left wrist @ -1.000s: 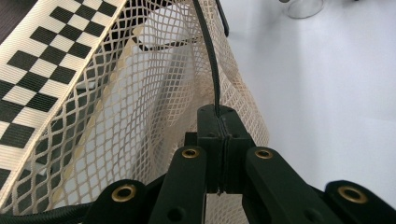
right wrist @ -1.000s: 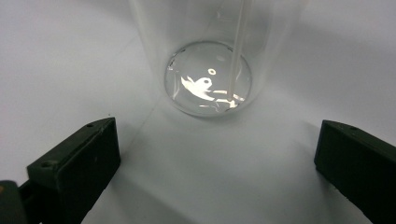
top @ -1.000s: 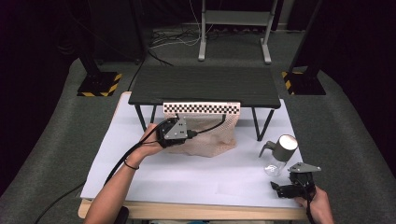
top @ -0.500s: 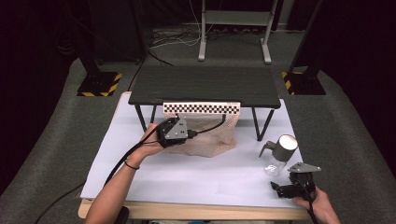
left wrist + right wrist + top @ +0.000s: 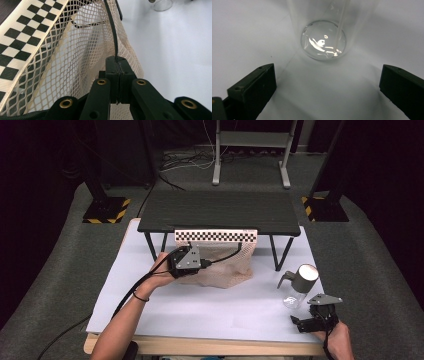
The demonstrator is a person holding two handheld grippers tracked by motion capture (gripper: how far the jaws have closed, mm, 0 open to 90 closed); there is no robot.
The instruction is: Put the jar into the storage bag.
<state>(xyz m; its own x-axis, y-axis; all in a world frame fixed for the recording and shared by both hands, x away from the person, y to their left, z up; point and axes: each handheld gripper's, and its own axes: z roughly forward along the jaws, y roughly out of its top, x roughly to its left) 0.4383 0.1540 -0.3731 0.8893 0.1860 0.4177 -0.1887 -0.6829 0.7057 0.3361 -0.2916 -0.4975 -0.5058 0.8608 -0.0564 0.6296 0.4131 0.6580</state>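
A beige mesh bag [image 5: 227, 267] with a black-and-white checkered band [image 5: 215, 236] hangs from the front edge of a low black stand [image 5: 220, 210]. My left gripper [image 5: 186, 260] is at the bag's left side. In the left gripper view its jaws are shut [image 5: 117, 60] on a thin black strap [image 5: 112, 30] that runs up along the mesh [image 5: 75, 62]. A clear bottle [image 5: 298, 285] with a grey spout cap stands at the right. My right gripper [image 5: 311, 317] sits just in front of it, open. The bottle's glass base [image 5: 323, 40] lies beyond the spread jaws [image 5: 327, 85], untouched.
The stand's thin black legs [image 5: 280, 257] rest on a white board [image 5: 200, 310] that covers the table. Cables trail from both grippers. Grey carpet, dark posts with yellow-black feet [image 5: 105, 210] and a metal frame lie beyond the table.
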